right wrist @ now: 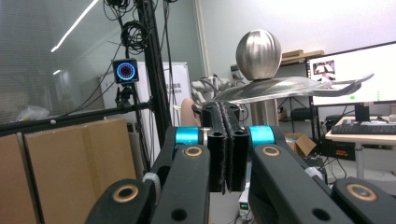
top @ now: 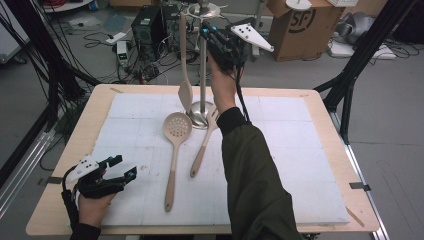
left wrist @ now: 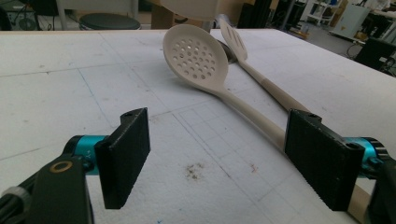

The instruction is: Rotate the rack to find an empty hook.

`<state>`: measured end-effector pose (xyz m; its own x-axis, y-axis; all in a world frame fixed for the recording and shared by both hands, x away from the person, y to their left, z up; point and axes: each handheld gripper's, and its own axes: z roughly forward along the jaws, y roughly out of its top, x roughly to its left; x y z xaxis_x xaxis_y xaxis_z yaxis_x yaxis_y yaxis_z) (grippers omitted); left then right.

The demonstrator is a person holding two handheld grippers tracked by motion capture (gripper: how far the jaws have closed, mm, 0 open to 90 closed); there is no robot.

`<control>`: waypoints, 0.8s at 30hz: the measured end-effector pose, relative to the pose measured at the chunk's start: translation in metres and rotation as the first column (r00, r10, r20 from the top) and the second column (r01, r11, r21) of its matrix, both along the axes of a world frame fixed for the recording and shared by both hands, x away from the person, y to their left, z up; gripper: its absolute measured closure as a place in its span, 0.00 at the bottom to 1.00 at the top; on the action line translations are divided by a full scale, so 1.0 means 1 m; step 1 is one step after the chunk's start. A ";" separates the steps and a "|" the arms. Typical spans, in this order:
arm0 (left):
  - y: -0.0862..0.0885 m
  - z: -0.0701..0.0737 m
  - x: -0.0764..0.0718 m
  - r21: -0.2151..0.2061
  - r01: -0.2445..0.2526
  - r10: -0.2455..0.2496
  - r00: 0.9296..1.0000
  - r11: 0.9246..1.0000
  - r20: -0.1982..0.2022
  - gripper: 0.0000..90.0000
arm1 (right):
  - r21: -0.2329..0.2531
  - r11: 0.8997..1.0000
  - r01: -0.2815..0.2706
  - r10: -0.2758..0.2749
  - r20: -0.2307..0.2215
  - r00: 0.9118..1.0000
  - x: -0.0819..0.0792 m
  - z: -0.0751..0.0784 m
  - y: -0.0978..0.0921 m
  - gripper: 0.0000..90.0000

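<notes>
- My right hand-held gripper (top: 206, 31) is raised high at the top of the metal stand (top: 202, 107). In the right gripper view its jaws are pressed together, and I cannot tell if something thin is between them.
- A beige spatula (top: 184, 75) hangs from the stand, just beside my right hand-held gripper. Its blade is low, near the round base of the stand.
- My left hand-held gripper (top: 125, 169) rests at the near left corner of the tabletop (top: 60, 170), with the jaws wide apart and nothing between them.
- A beige slotted spoon (top: 174, 150) lies flat on the white foam sheet (top: 295, 155), with its bowl near the base of the stand. A second beige utensil (top: 204, 145) lies just beside it, at an angle.
- The white sheet covers most of the wooden tabletop and has faint grid lines and some small brown marks.
- Behind the tabletop, the grey floor has many cables, a black box (top: 148, 25) and a cardboard box (top: 305, 25). Black frame legs stand on both sides.
</notes>
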<state>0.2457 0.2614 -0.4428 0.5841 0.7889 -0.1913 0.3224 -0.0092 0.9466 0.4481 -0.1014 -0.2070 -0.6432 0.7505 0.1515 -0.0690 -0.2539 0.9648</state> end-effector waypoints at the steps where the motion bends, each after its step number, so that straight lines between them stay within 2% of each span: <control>1: 0.000 0.000 0.000 0.001 0.000 0.000 1.000 1.000 0.001 0.26 | 0.000 1.000 0.000 0.000 -0.002 1.000 0.000 0.000 0.000 1.00; 7: 0.000 0.001 -0.001 0.003 0.001 -0.001 1.000 1.000 0.001 0.26 | 0.007 1.000 0.001 -0.001 -0.011 1.000 -0.006 -0.002 -0.006 1.00; 10: -0.001 0.001 -0.002 0.003 0.012 -0.012 1.000 1.000 0.006 0.26 | -0.013 1.000 0.000 0.000 -0.028 1.000 -0.008 -0.009 -0.008 0.98; 14: -0.001 0.001 -0.004 0.001 0.019 -0.019 1.000 1.000 0.009 0.25 | -0.029 0.998 -0.055 0.054 -0.041 0.998 -0.010 -0.019 -0.014 0.78; 15: -0.001 0.001 -0.003 0.002 0.020 -0.020 1.000 1.000 0.009 0.25 | -0.037 0.998 -0.053 0.052 -0.041 0.998 -0.011 -0.022 -0.015 0.73; 19: -0.002 0.002 -0.004 0.007 0.022 -0.022 1.000 1.000 0.013 0.25 | -0.055 0.997 -0.053 0.050 -0.058 0.997 -0.014 -0.030 -0.018 0.66; 22: -0.002 0.002 -0.005 0.010 0.029 -0.029 1.000 1.000 0.013 0.25 | -0.086 0.996 -0.023 0.016 -0.077 0.997 -0.013 -0.037 -0.020 0.61; 24: -0.001 0.002 -0.006 0.009 0.033 -0.033 0.999 0.999 0.015 0.25 | -0.097 0.995 -0.033 0.022 -0.110 0.994 -0.012 -0.042 -0.021 0.58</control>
